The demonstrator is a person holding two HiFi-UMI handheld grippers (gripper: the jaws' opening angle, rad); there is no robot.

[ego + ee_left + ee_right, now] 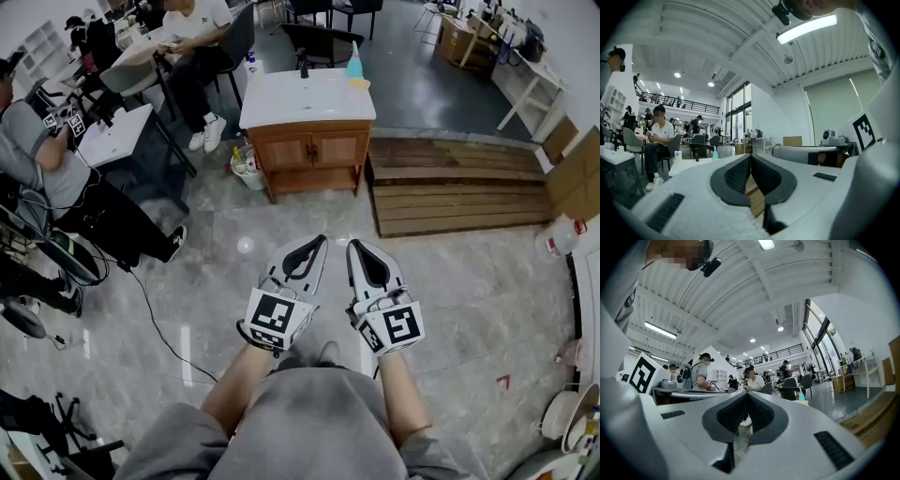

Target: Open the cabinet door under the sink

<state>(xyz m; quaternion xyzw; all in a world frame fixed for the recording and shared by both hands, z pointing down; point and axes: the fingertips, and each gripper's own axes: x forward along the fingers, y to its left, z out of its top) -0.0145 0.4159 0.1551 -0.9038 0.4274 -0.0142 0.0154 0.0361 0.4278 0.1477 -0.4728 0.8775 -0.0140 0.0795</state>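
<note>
The sink cabinet [314,150] stands ahead across the grey floor, with a white top [300,98] and two wooden doors below, both closed. I hold both grippers side by side at waist height, well short of the cabinet and pointing toward it. The left gripper [317,242] is shut with nothing in it; in the left gripper view its pads [740,174] meet at the tip. The right gripper [355,247] is shut and empty too, its pads [759,414] pressed together. Neither gripper view shows the cabinet doors.
A low wooden platform [459,187] lies right of the cabinet. A bucket [247,171] sits at its left foot, and a blue bottle [354,64] stands on the top. Seated people, desks and chairs fill the left side. A black cable [155,319] runs across the floor.
</note>
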